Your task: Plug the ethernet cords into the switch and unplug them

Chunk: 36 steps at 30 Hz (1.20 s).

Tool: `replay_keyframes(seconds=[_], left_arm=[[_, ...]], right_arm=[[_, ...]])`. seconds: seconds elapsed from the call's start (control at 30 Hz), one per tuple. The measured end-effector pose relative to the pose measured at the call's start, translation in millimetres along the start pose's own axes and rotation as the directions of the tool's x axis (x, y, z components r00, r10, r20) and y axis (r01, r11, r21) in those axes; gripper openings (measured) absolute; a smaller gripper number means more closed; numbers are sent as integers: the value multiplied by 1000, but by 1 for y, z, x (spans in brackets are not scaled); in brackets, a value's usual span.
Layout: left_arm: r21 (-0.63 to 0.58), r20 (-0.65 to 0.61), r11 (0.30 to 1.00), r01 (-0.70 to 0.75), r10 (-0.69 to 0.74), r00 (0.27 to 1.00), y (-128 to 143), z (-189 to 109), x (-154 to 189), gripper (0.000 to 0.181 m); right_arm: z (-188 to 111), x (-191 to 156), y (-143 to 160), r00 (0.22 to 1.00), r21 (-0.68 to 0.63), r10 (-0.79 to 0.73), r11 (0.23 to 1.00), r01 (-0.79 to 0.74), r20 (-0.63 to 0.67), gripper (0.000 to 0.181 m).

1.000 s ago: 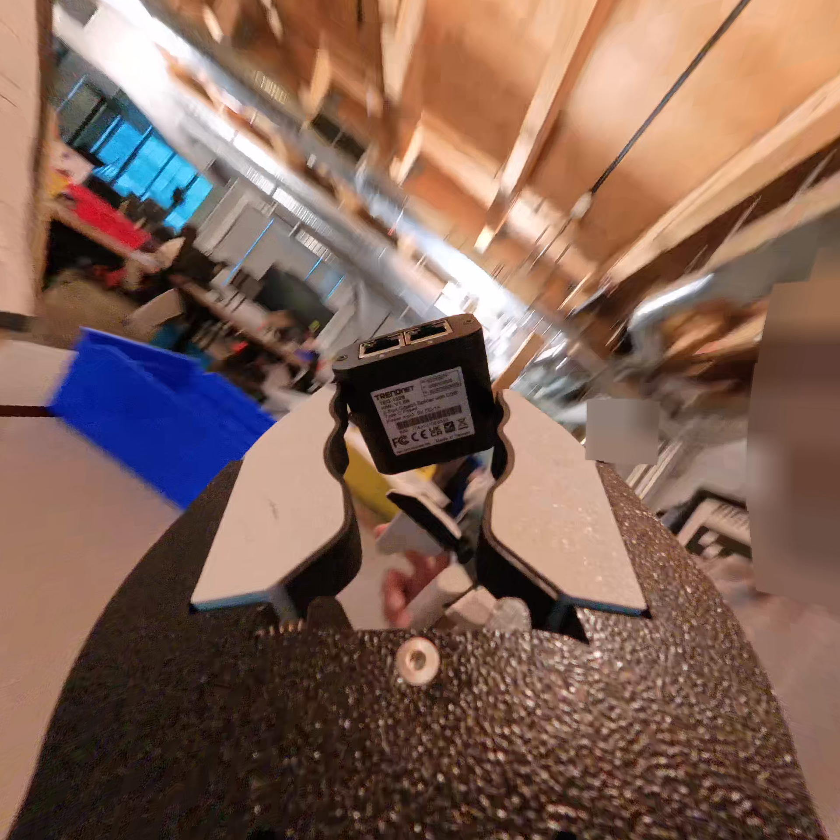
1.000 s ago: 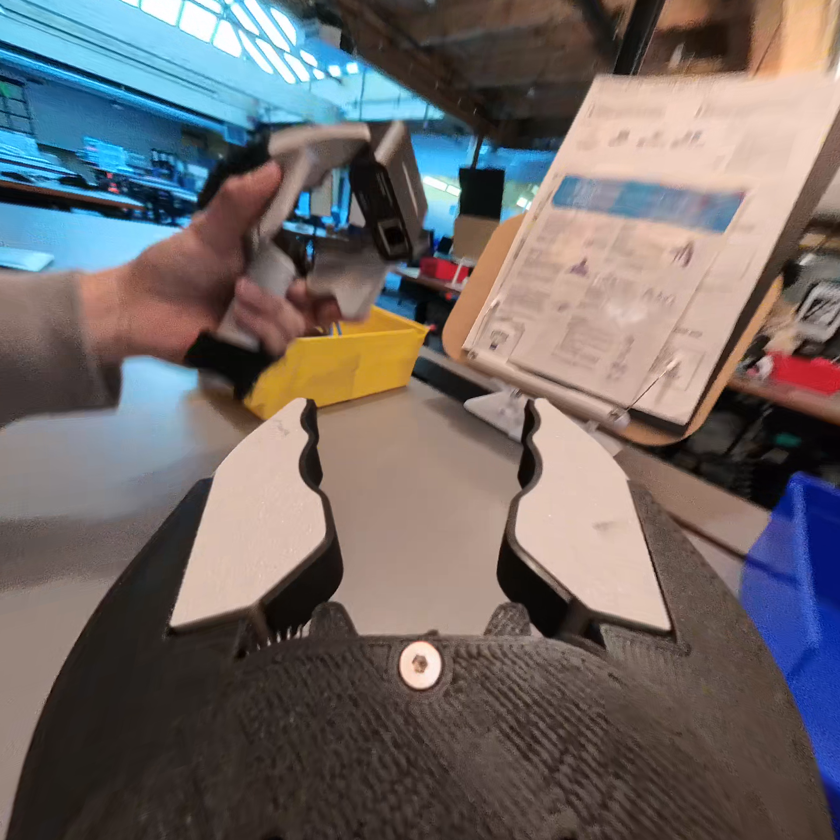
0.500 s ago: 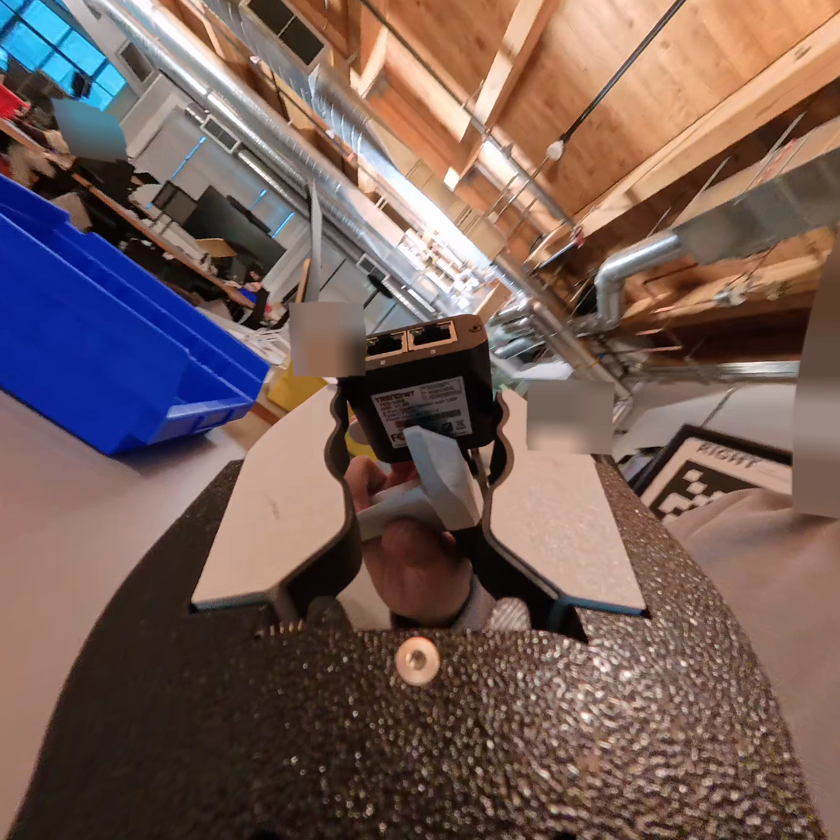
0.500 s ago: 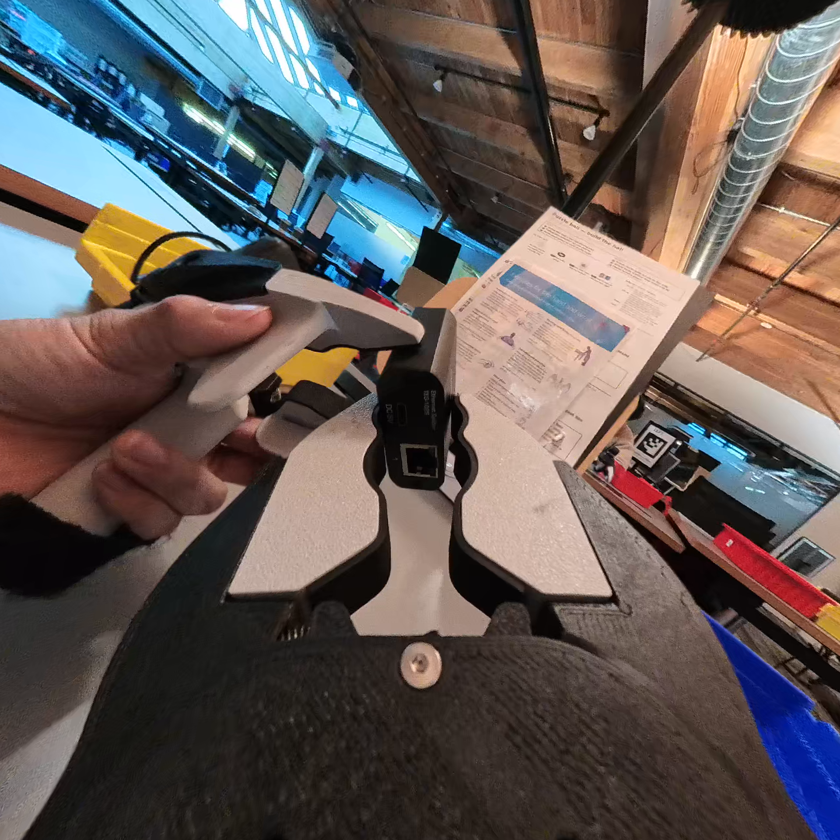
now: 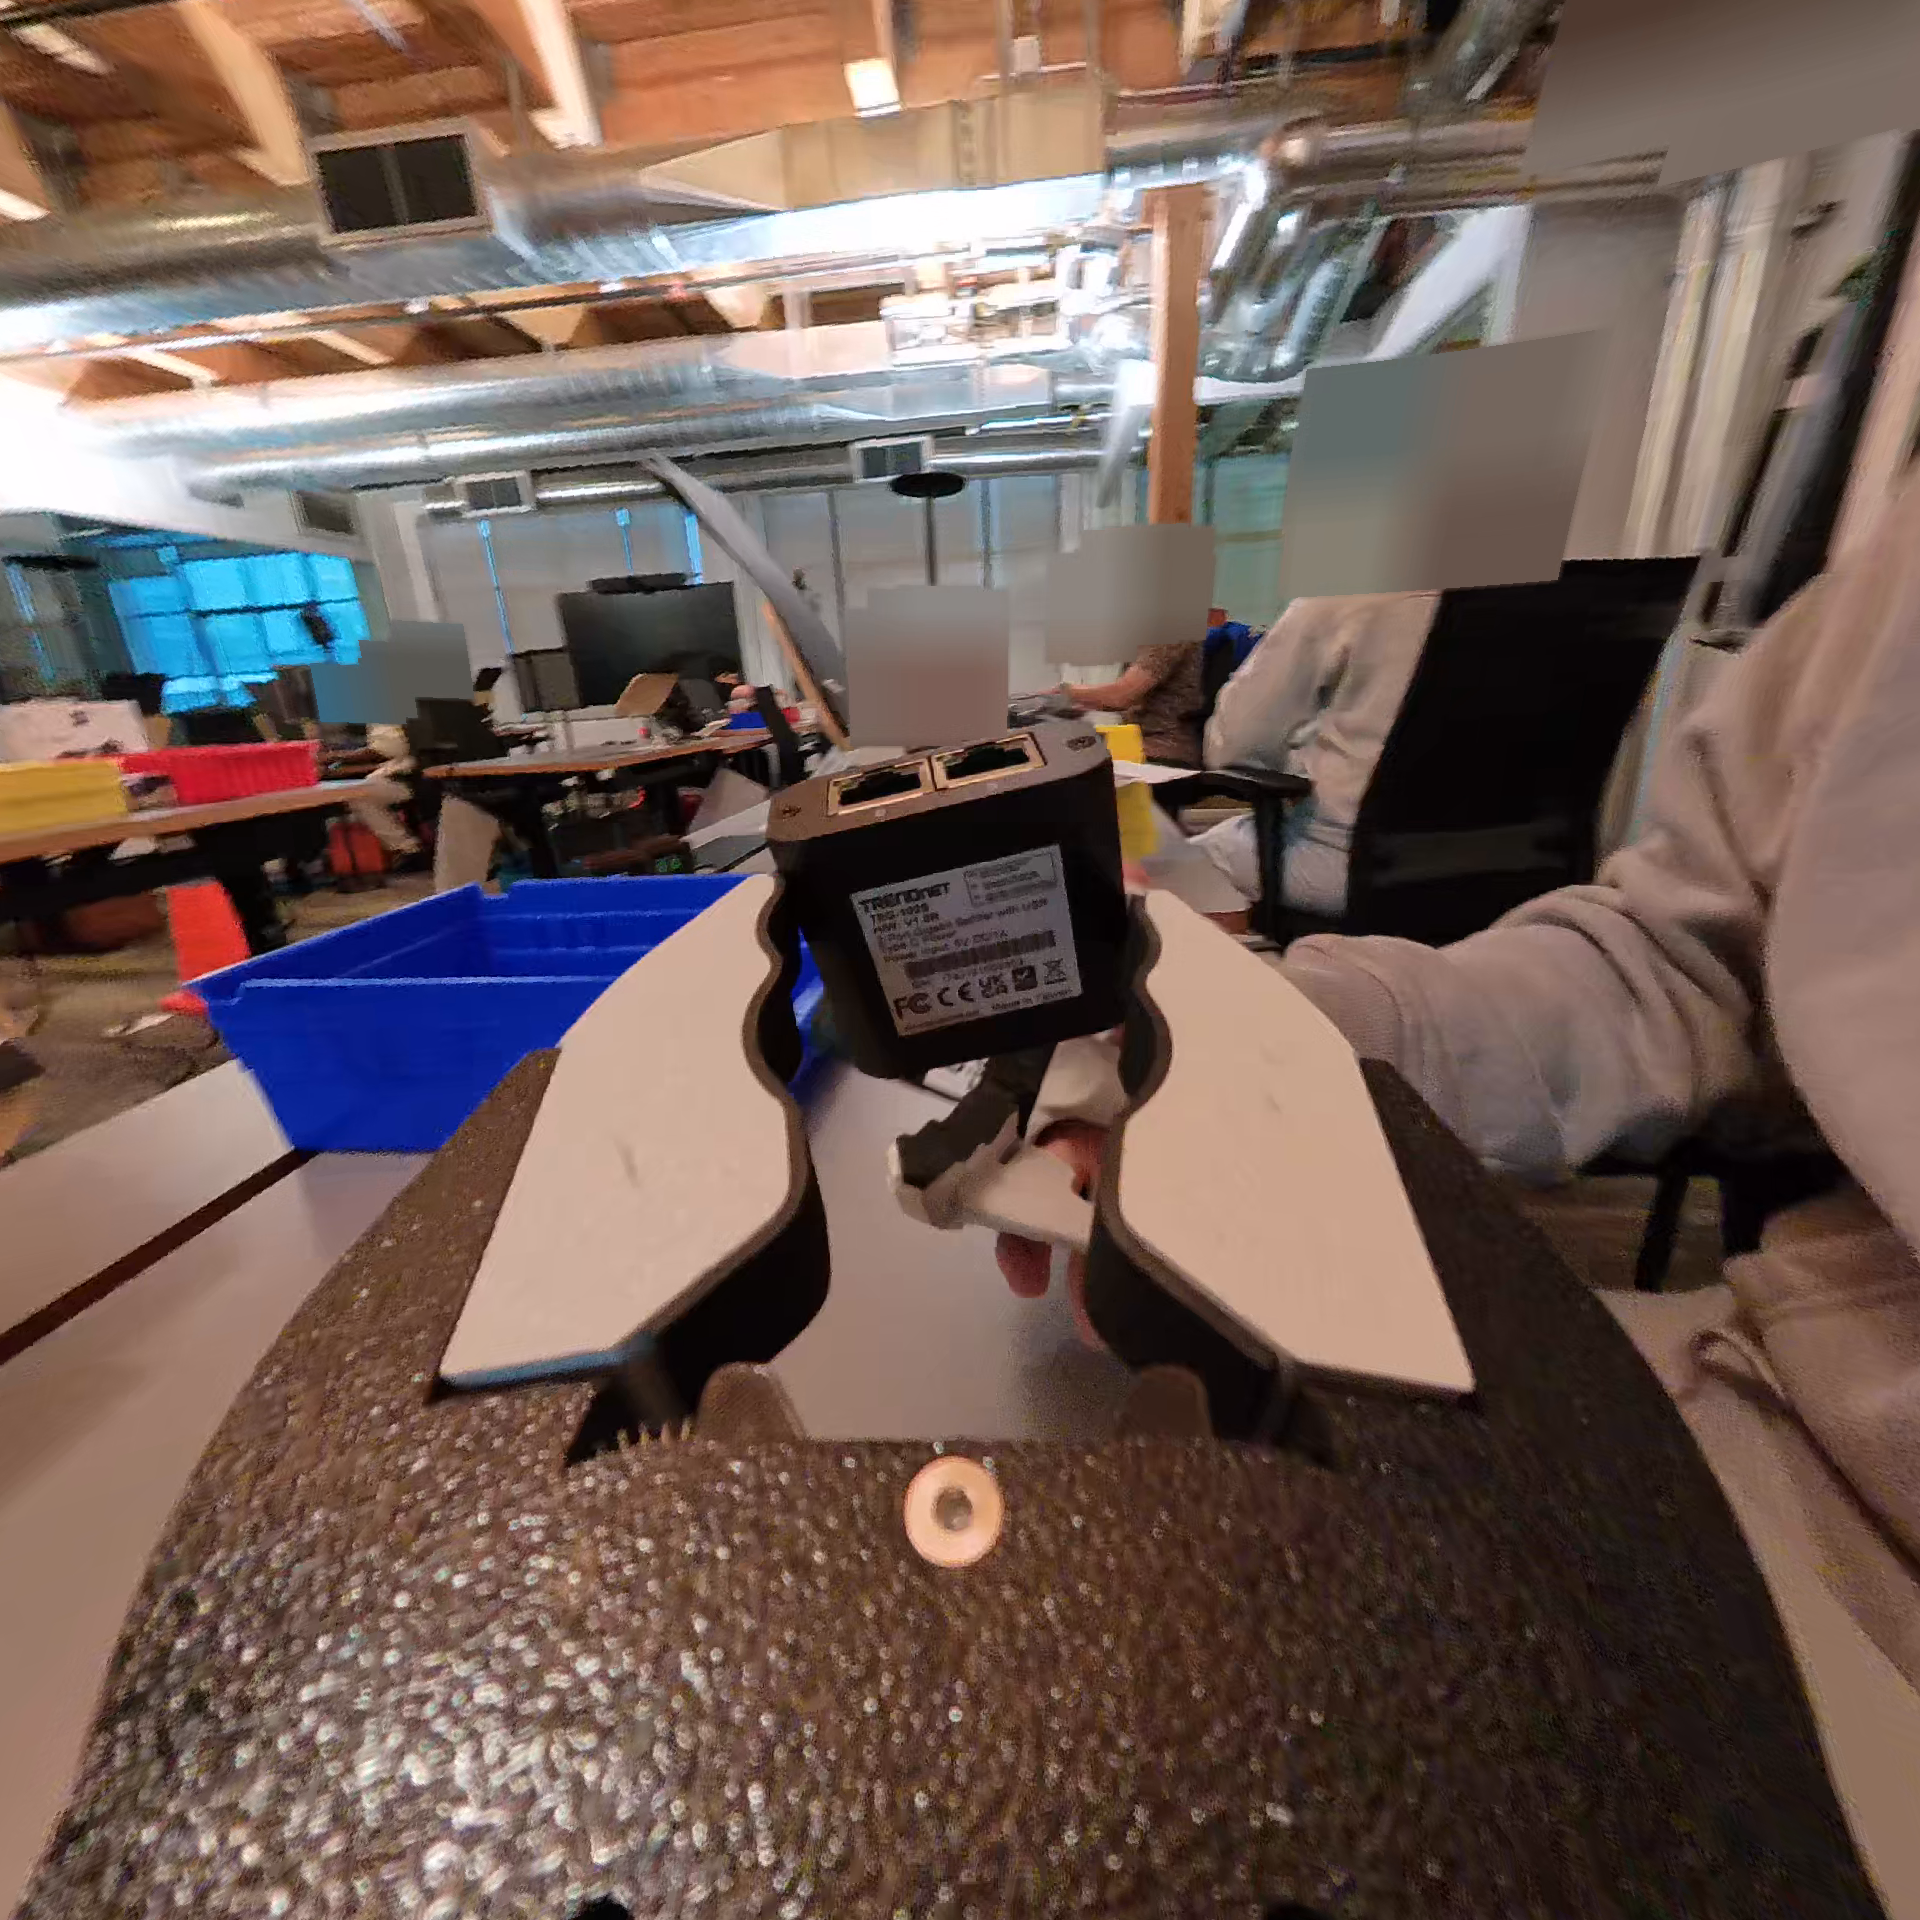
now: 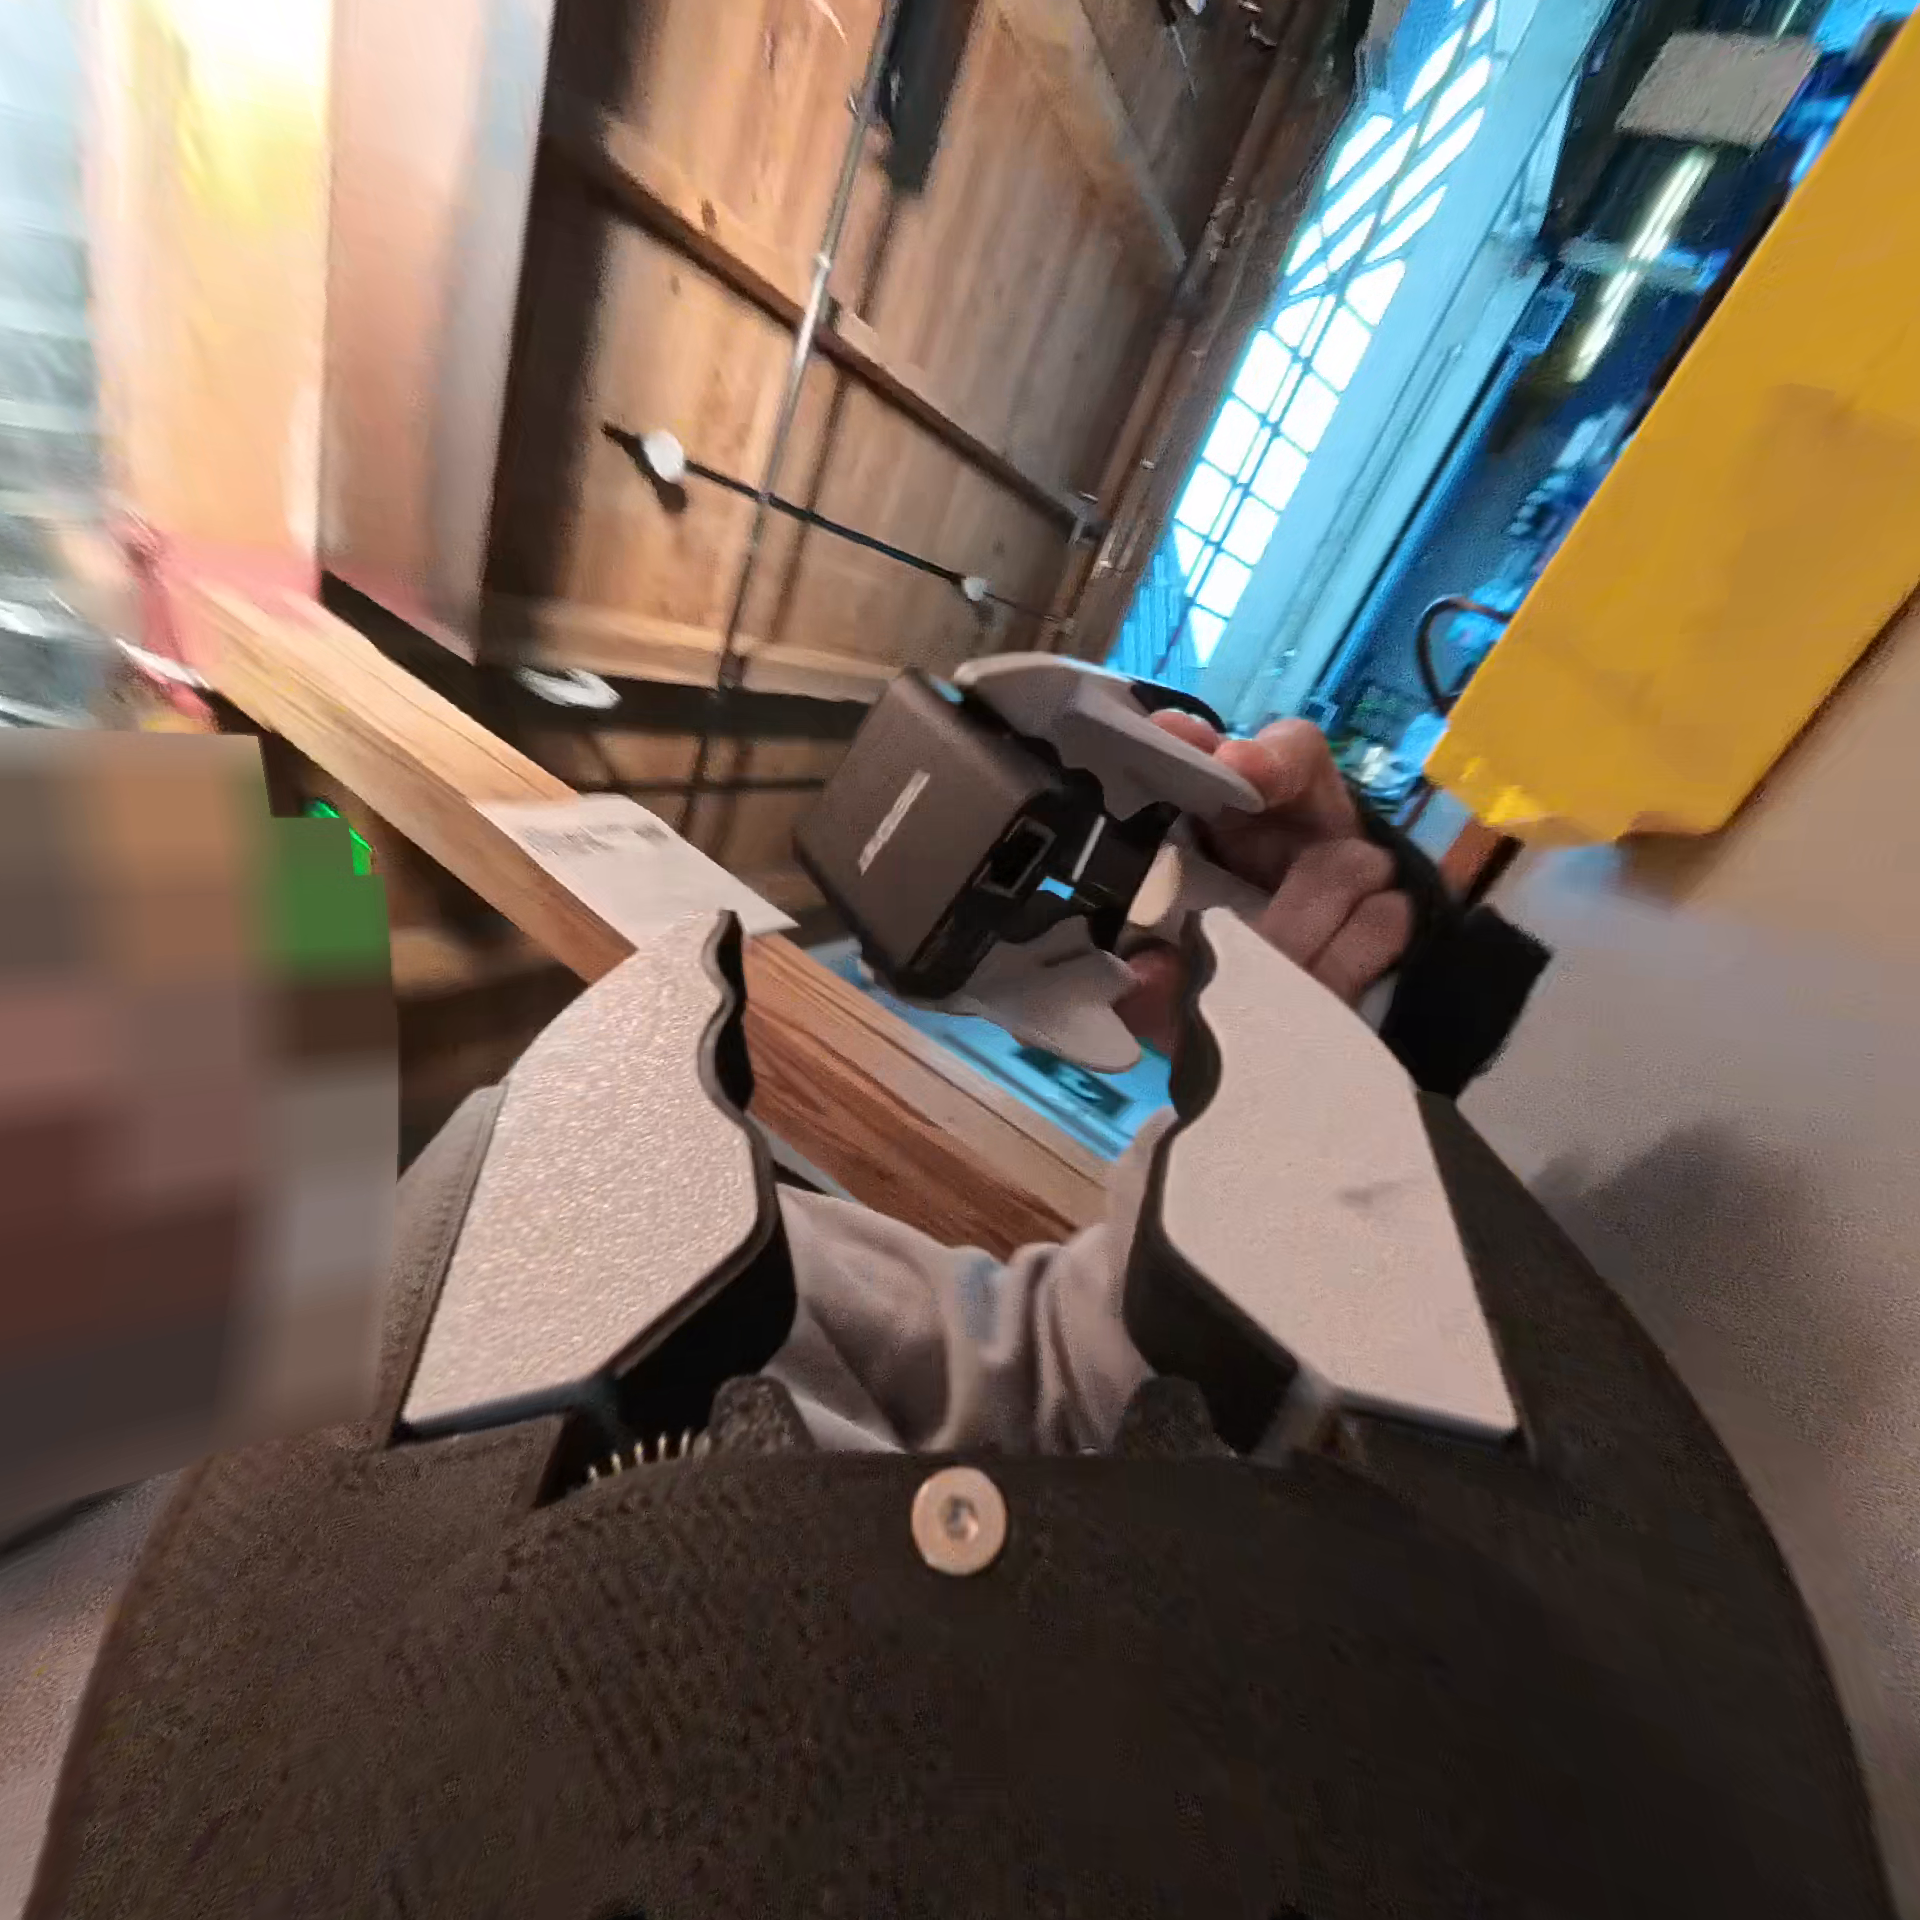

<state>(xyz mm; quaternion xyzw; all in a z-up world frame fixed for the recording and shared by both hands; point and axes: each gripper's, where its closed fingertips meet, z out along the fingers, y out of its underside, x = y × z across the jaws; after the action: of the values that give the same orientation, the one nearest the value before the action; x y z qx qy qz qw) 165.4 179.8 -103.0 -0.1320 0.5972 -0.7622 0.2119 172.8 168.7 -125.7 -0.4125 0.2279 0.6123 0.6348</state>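
My left gripper (image 5: 956, 935) is shut on the black switch (image 5: 966, 935) and holds it in the air, label side towards the camera. Its two ports (image 5: 935, 774) face away and are empty. In the right wrist view the switch (image 6: 935, 842) sits a short way beyond my right gripper (image 6: 961, 956), which is open and empty. One more empty port (image 6: 1013, 868) faces that gripper. One of the right gripper's fingers (image 5: 1039, 1205) shows just below the switch in the left wrist view. No ethernet cord is in view.
A blue bin (image 5: 416, 997) stands on the grey table (image 5: 104, 1455) to the left. A yellow bin (image 6: 1714, 520) is beyond the left hand (image 6: 1309, 831). A wood-edged board (image 6: 883, 1091) lies under the switch. A grey sleeve (image 5: 1558, 1018) fills the right. The tips of both grippers are at nearly the same place.
My right gripper, closed around the switch's end half a second ago, has opened and drawn back. My left gripper has swung level with the switch still in it.
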Motion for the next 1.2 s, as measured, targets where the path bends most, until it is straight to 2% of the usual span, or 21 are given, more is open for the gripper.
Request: replay_keyframes(seconds=[0.1,0.2,0.3,0.4,0.47,0.63,0.7,0.8,0.93,1.0,1.03,1.2], left_arm=[[33,-56,999,-15,17,998,-3,1,10,59],[-19,-75,999,-35,33,997,11,6,14,59],[-27,-74,998,-55,53,996,15,10,16,59],[-46,-73,996,-77,73,995,15,11,14,59],[-59,-85,994,-93,88,993,14,12,15,59],[15,-109,996,-84,85,990,2,16,20,59],[46,-114,996,-73,78,990,-2,17,21,59],[30,-108,995,-92,95,990,-1,17,21,58],[-71,-58,992,-107,103,993,8,13,17,54],[-106,8,984,-144,145,989,6,9,9,73],[-135,24,977,-167,172,985,4,7,7,77],[-396,-15,866,-307,328,945,17,1,8,79]], right_arm=[[6,3,2,997,38,79,996,-80,15,79],[16,-2,15,991,-3,123,992,-124,56,80],[20,-12,17,975,-3,179,984,-180,132,61],[17,-8,16,978,2,173,985,-174,117,47],[15,-8,10,972,30,194,979,-200,129,47],[19,-19,12,958,44,188,978,-202,215,43],[19,-19,12,952,65,179,978,-200,247,31],[17,-21,11,952,80,132,984,-159,275,27],[14,-26,5,982,52,-4,999,-6,189,24],[11,-24,0,992,29,-49,999,46,118,24],[8,-19,0,996,-8,-74,997,75,56,24],[-9,-2,-5,965,-133,-212,972,193,-154,24]])
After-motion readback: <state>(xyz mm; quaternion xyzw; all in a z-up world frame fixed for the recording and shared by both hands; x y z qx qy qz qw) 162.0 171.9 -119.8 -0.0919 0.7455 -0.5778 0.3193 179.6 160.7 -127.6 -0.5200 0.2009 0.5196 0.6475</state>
